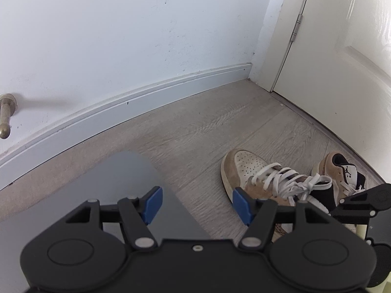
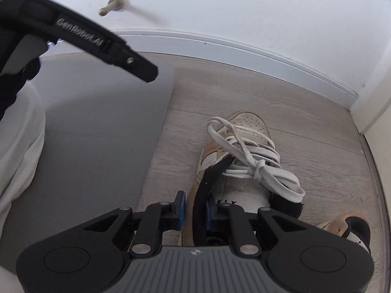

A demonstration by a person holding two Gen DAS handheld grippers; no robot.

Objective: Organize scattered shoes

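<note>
A tan and white sneaker (image 2: 244, 127) with loose white laces lies on the wood-look floor, toe toward the wall. My right gripper (image 2: 194, 208) is shut on the sneaker's black-lined side collar near the heel. The same sneaker (image 1: 246, 168) shows in the left wrist view, to the right of my left gripper (image 1: 197, 204), which hangs open with nothing between its blue pads, over the edge of a grey mat (image 1: 127, 175). A second matching sneaker (image 1: 342, 171) lies further right; its heel (image 2: 352, 224) peeks out at the right gripper's side.
The grey mat (image 2: 97, 134) covers the floor left of the sneaker. A white baseboard (image 1: 151, 92) runs along the wall, with a brass doorstop (image 1: 6, 114) at left. A white door (image 1: 342, 48) stands at right. A white-clothed leg (image 2: 17, 134) is at far left.
</note>
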